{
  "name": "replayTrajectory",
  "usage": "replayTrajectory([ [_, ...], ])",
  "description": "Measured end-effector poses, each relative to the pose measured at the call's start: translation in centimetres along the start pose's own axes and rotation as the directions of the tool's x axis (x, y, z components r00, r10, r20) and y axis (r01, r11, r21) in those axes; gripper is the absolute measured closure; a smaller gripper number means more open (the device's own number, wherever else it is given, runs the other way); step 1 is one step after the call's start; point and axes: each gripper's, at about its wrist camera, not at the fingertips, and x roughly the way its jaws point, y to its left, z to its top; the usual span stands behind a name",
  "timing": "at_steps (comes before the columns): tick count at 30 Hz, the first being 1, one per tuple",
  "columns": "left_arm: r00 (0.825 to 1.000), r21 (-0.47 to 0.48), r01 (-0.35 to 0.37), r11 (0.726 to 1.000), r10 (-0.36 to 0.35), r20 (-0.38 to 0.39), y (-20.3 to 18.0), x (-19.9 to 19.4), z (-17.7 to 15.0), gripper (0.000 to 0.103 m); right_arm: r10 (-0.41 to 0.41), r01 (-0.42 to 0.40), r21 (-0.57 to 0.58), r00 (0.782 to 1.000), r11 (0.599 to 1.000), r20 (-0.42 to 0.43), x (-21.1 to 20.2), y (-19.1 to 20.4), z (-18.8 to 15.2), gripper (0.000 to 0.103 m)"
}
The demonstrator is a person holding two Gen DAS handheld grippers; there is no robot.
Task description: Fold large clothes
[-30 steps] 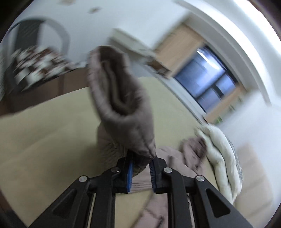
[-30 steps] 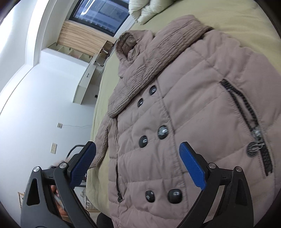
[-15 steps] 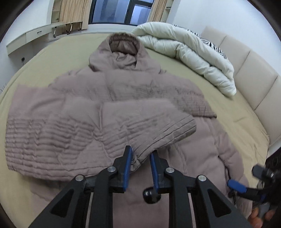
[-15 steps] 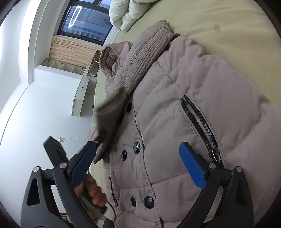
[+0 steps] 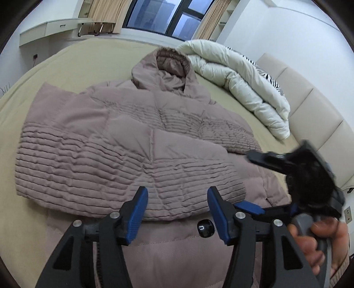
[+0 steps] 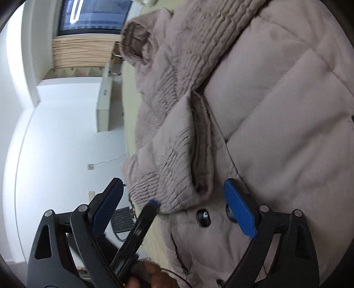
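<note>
A taupe quilted hooded coat (image 5: 141, 124) lies flat on the bed, hood (image 5: 170, 64) at the far end. One sleeve (image 5: 124, 177) is folded across its front, cuff (image 5: 223, 183) toward the right. My left gripper (image 5: 176, 206) is open and empty just above the sleeve's near edge, by a black button (image 5: 205, 228). My right gripper (image 6: 172, 203) is open and empty over the coat front (image 6: 276, 124), its jaws on either side of the sleeve cuff (image 6: 177, 186). It also shows at the right of the left wrist view (image 5: 254, 181), blurred.
The coat lies on a beige bed sheet (image 5: 93, 64). A white duvet (image 5: 239, 82) is piled at the far right by the padded headboard (image 5: 320, 115). A window (image 5: 163, 17) and a wall shelf (image 5: 55, 28) lie beyond the bed.
My left gripper carried the sleeve down across the coat front, then opened and let it go. My right gripper has swung in over the cuff, still open.
</note>
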Motion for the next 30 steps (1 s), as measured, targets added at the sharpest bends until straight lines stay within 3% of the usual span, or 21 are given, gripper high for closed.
replayTrajectory([
  [3, 1.0, -0.045, -0.011, 0.999, 0.012, 0.022, 1.9, -1.5, -0.2, 0.045, 0.011, -0.011, 0.029, 1.0, 1.0, -0.027, 1.3, 0.3, 0.9, 0.03],
  [8, 0.998, -0.123, -0.046, 0.991, 0.05, 0.027, 5.7, -3.0, -1.4, 0.045, -0.085, 0.082, -0.033, 0.991, 0.996, -0.102, 4.0, 1.1, 1.5, 0.044],
  [10, 0.998, -0.154, -0.051, 0.987, 0.056, 0.026, 7.0, -3.4, -1.9, 0.045, -0.123, 0.117, -0.06, 0.986, 0.991, -0.113, 4.8, 1.1, 1.9, 0.066],
  [11, 0.998, -0.164, -0.055, 0.985, 0.061, 0.028, 7.5, -3.7, -2.1, 0.045, -0.132, 0.125, -0.068, 0.985, 0.99, -0.111, 5.0, 1.3, 1.9, 0.071],
  [13, 0.997, -0.172, -0.059, 0.983, 0.067, 0.039, 8.0, -4.2, -2.3, 0.045, -0.141, 0.128, -0.128, 0.984, 0.983, -0.105, 4.7, 2.8, 1.5, 0.08],
  [15, 0.996, -0.177, -0.063, 0.982, 0.072, 0.05, 8.3, -4.3, -2.3, 0.045, -0.153, 0.131, -0.223, 0.985, 0.966, -0.084, 4.2, 5.7, 0.7, 0.082],
  [20, 0.993, -0.201, -0.072, 0.977, 0.088, 0.075, 8.1, -4.0, -1.6, 0.035, -0.012, -0.009, -0.387, 0.999, 0.922, -0.051, 2.4, 16.0, 0.3, 0.084],
  [24, 0.978, -0.235, -0.142, 0.962, 0.172, 0.114, 8.5, -3.2, 0.3, 0.033, 0.15, -0.144, -0.485, 0.988, 0.863, -0.027, -0.4, 24.5, 1.3, 0.084],
  [27, 0.964, -0.306, -0.186, 0.934, 0.234, 0.128, 9.8, -1.5, 2.8, 0.033, 0.219, -0.184, -0.547, 0.976, 0.816, -0.002, -2.8, 29.5, 2.4, 0.084],
  [30, 0.951, -0.297, -0.239, 0.924, 0.285, 0.12, 10.2, 0.8, 5.4, 0.035, 0.265, -0.185, -0.583, 0.963, 0.791, 0.054, -5.7, 31.4, 4.6, 0.084],
])
